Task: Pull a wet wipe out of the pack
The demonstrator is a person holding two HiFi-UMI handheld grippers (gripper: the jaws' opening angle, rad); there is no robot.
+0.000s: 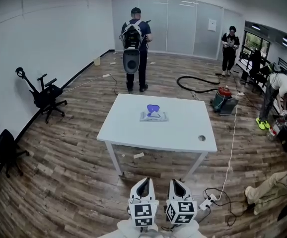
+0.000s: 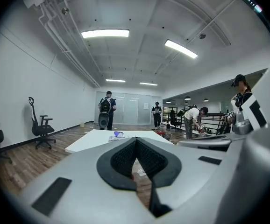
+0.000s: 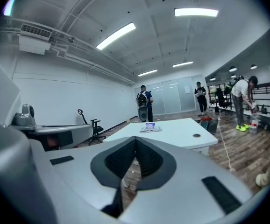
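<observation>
Head view gives us the wide wooden floor [image 1: 59,148] first, and on it one white table [image 1: 183,133] standing near the middle of the room.

We count four people. One with a backpack [image 1: 135,48] stands just beyond the table's far edge. A second [image 1: 229,48] stands by the far glass wall to the right, a third [image 1: 277,93] bends over at the right side, and a fourth shows only as legs [image 1: 272,187] at the near right.

Two black office chairs sit along the left wall, one [image 1: 46,97] farther off and one [image 1: 4,150] nearer. One vacuum cleaner [image 1: 225,100] with a looping black hose rests on the floor to the right of the table's far end.

We hold two grippers side by side at the near edge, short of the table and well apart from it: the left gripper [image 1: 143,182] and the right gripper [image 1: 178,183]. Each gripper view shows its two dark pads pressed together at the tips, with nothing between them.

The one wet wipe pack [image 1: 153,114] lies flat on the tabletop toward its far side, with a purple flap standing up from it. One small round hole [image 1: 201,138] marks the table's near right corner.
</observation>
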